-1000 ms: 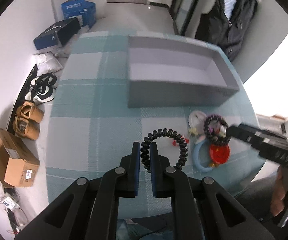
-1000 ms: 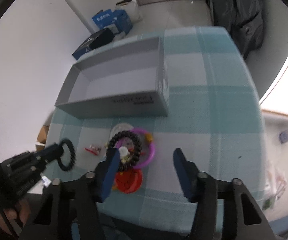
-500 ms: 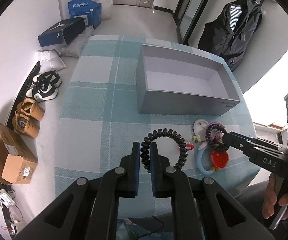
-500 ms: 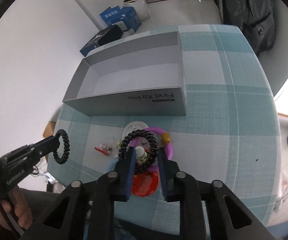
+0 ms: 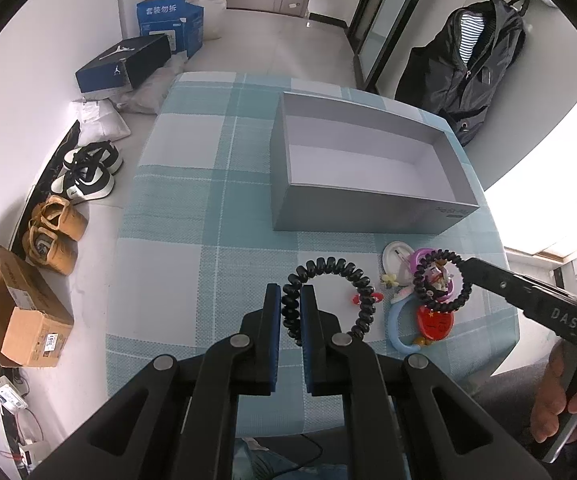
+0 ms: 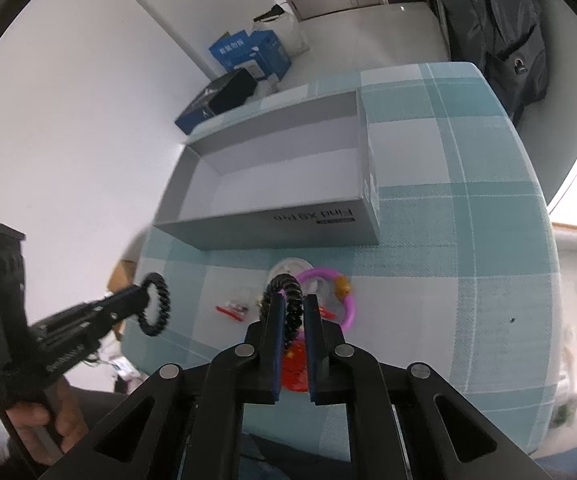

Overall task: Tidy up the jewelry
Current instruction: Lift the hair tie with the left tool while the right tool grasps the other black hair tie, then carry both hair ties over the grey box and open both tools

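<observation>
Two black coiled rings are held, one by each gripper. The left gripper (image 5: pixel 291 312) has its jaws closed on the left side of a black spiral ring (image 5: pixel 330 298), which arches up and to the right of the jaws above the desk (image 5: pixel 176 216). The right gripper (image 6: pixel 291 316) has its jaws closed on a second black spiral ring (image 6: pixel 286 300), seen edge-on from its own camera; in the left wrist view that ring (image 5: pixel 442 281) hangs at the tip of the right gripper (image 5: pixel 470 268) over a small heap of trinkets.

Under it lie a purple ring (image 6: pixel 338 294), a red disc (image 5: pixel 435 322), a pale blue ring (image 5: pixel 398 330) and a white round piece (image 5: pixel 396 258), all close together near the desk's front edge. A small red clip (image 6: pixel 231 309) lies just left of the heap. Behind these stands an open grey box (image 5: pixel 352 218), its inside bare. Shoes (image 5: pixel 88 174) and a cardboard box (image 5: pixel 20 308) sit on the floor to the left.
</observation>
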Available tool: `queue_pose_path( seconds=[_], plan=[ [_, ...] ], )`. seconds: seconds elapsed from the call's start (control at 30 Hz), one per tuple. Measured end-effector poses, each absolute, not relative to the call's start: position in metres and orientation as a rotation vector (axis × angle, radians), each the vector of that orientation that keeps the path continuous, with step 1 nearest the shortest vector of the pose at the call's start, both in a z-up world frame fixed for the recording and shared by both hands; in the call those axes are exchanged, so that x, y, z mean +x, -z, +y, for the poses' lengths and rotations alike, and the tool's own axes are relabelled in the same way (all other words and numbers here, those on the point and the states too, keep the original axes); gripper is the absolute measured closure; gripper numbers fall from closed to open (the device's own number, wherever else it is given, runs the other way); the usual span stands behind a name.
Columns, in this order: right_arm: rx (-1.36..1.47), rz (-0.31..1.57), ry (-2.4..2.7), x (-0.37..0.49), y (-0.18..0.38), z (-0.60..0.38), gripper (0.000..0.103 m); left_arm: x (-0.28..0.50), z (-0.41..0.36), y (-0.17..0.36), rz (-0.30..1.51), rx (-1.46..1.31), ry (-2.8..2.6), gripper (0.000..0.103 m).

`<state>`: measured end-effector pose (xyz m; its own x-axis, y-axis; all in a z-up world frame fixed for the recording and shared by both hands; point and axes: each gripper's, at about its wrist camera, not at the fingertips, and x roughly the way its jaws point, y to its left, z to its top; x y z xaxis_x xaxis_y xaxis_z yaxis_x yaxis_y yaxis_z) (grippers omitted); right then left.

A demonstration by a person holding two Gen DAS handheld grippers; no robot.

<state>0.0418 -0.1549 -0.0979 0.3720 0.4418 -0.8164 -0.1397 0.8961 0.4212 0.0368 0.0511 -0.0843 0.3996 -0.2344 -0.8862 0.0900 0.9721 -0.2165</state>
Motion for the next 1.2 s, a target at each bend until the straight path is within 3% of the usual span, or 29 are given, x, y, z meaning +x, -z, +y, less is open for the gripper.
queue_pose_path(
  seconds=[0.7, 1.2],
  plan=[
    [0.542, 1.076, -0.441, 0.047, 0.085, -0.179, 0.095, 0.037, 0.055, 0.079, 1.121, -0.178, 0.213, 0.098],
    [0.562, 1.003, -0.483, 0.098, 0.034, -0.18, 0.095, 0.08, 0.045, 0.034, 1.067, -0.202, 0.263, 0.098]
  ],
)
